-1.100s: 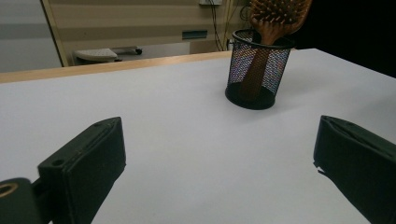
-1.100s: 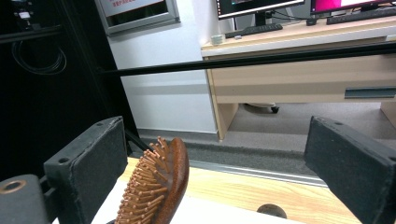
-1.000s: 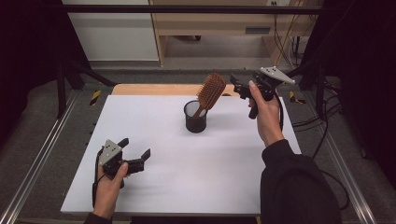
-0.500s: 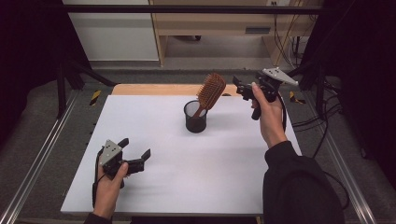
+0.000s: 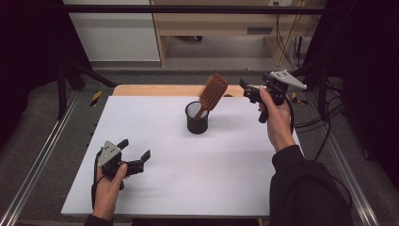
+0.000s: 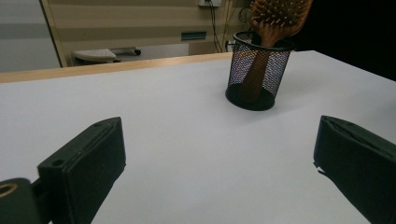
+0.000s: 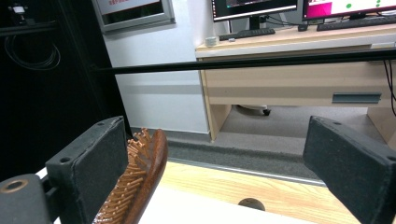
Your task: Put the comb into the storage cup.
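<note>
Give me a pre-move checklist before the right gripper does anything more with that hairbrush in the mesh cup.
1. Right gripper open: ok, its fingers stand wide apart in the right gripper view.
2. Brown wooden paddle hairbrush free of any grip: ok, it leans handle-down in the cup.
3. Black wire-mesh cup upright on the white table: ok.
4. Right gripper apart from the brush head: ok in the high view; the right gripper view has it close beside one finger.
5. Left gripper open, away from the cup: ok.
6. Cup steady under the leaning brush: cannot tell.
</note>
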### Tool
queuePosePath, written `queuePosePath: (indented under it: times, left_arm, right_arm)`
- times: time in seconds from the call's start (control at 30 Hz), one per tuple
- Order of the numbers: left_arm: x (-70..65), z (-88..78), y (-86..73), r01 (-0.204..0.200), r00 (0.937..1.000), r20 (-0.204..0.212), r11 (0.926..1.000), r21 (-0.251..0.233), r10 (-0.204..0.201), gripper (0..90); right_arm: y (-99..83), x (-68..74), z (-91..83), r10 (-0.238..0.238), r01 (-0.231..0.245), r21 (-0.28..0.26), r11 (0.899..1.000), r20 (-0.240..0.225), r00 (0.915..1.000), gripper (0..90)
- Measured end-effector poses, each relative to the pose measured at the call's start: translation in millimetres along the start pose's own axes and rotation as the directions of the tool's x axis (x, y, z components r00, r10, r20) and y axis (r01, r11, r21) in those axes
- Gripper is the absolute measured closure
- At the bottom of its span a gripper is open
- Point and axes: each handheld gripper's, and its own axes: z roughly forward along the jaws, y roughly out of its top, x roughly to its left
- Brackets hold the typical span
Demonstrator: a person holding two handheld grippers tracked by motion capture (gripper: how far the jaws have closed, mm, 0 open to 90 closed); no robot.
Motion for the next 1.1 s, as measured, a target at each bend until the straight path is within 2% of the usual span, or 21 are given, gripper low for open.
queuePosePath:
  times: [0.37,0.63,0.73,0.9,1.03,1.1]
  left_arm:
    - [7.2,-6.8,-0.3,0.029,0.9988,-0.039,0.9993,-0.023,-0.03,2.3]
    - [18.8,-26.3,-2.6,0.054,0.9957,-0.073,0.9972,-0.051,-0.058,2.3]
    - [22.3,-33.3,-4.4,0.049,0.9951,-0.083,0.9974,-0.054,-0.053,2.3]
    - [27.5,-44.2,-8.6,0.071,0.9921,-0.099,0.9952,-0.067,-0.077,2.3]
    - [31.5,-49.4,-9.7,0.088,0.9901,-0.102,0.9929,-0.08,-0.096,2.3]
    - [32.7,-50.9,-8.7,0.079,0.9913,-0.098,0.9927,-0.091,-0.088,2.3]
  right_arm:
    - [-6.7,-4.0,-22.3,-0.038,0.038,-0.004,0.999,-0.004,0.9993,7.2]
    - [-10.2,-9.2,-39.2,-0.043,0.043,-0.001,0.999,-0.007,0.9991,4.7]
    - [-12.7,-9.9,-45.7,-0.057,0.057,0.004,0.998,-0.009,0.9984,4.1]
    - [-16.8,-9.4,-55.3,-0.075,0.075,0.011,0.997,-0.012,0.9971,3.5]
    - [-19.3,-10.7,-64.5,-0.091,0.091,0.016,0.996,-0.007,0.9959,3.2]
    - [-18.8,-12.5,-70.0,-0.094,0.094,0.014,0.996,-0.002,0.9956,3.2]
